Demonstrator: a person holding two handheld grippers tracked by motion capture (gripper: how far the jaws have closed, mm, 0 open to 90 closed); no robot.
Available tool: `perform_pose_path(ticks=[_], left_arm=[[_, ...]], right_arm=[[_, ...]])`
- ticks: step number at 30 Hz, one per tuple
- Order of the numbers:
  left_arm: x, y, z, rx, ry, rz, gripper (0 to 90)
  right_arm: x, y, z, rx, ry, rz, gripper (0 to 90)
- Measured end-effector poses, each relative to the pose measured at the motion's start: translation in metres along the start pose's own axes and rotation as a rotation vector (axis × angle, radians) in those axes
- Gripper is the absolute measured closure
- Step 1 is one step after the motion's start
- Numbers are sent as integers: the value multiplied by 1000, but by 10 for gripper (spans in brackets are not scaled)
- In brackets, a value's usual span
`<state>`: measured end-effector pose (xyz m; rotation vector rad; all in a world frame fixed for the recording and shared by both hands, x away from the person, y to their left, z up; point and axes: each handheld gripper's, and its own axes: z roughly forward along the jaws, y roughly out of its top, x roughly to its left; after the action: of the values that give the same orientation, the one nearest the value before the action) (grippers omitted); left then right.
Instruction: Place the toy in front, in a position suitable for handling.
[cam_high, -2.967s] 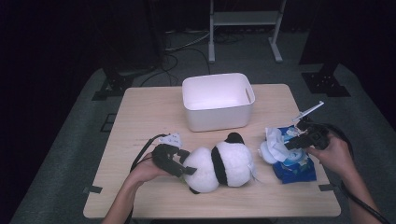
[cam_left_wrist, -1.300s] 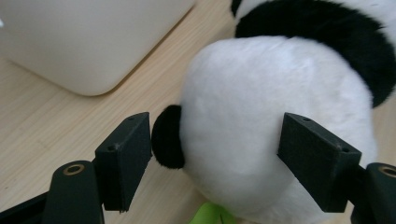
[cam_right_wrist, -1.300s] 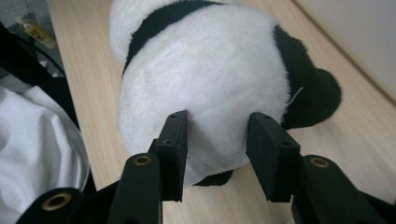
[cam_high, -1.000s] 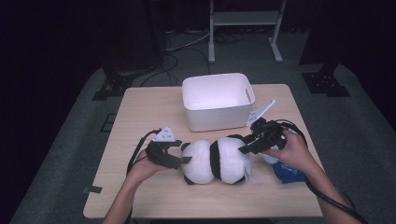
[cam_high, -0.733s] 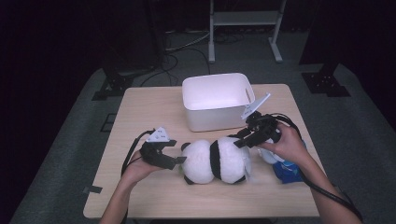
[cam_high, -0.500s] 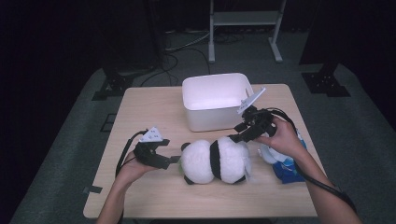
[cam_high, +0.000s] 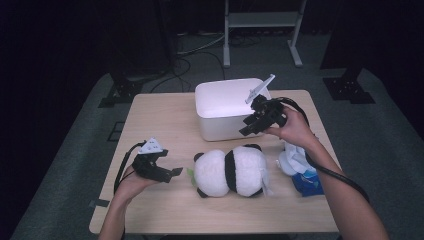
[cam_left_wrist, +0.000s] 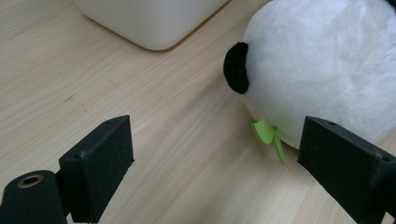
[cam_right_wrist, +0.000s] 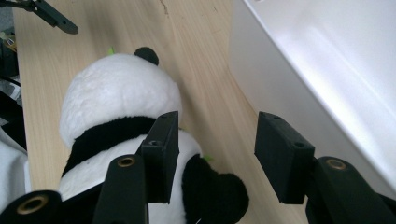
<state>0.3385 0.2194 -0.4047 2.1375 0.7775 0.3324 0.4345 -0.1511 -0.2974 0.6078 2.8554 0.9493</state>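
A black-and-white panda plush (cam_high: 230, 170) lies on its side on the wooden table (cam_high: 165, 120), with a green tag (cam_left_wrist: 268, 135) below its head (cam_left_wrist: 327, 60). My left gripper (cam_high: 172, 172) is just left of the head, clear of it. Its jaws have just been opening and stand wide with nothing but table between them (cam_left_wrist: 219, 158). My right gripper (cam_high: 248, 129) hovers above the panda's rear, close to the white bin (cam_high: 220, 127). Its jaws have also been opening and are empty (cam_right_wrist: 215, 144); the panda (cam_right_wrist: 116, 98) lies below them.
The white bin (cam_right_wrist: 327, 70) stands at the table's back middle, its corner (cam_left_wrist: 149, 23) near the panda's head. A blue and white bundle of cloth (cam_high: 300, 167) lies right of the panda, under my right forearm. Dark stands and cables are on the floor behind the table.
The left gripper has come off the panda's head and drawn back to the left with wider jaws. The right gripper has risen off the panda's rear toward the bin.
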Motion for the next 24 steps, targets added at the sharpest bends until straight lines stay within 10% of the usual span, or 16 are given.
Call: perform_pose_path(ticks=[24], left_arm=[[11, -7, -16, -20, 42, -31, 89]], right_arm=[[-31, 44, 12, 19, -6, -35, 462]])
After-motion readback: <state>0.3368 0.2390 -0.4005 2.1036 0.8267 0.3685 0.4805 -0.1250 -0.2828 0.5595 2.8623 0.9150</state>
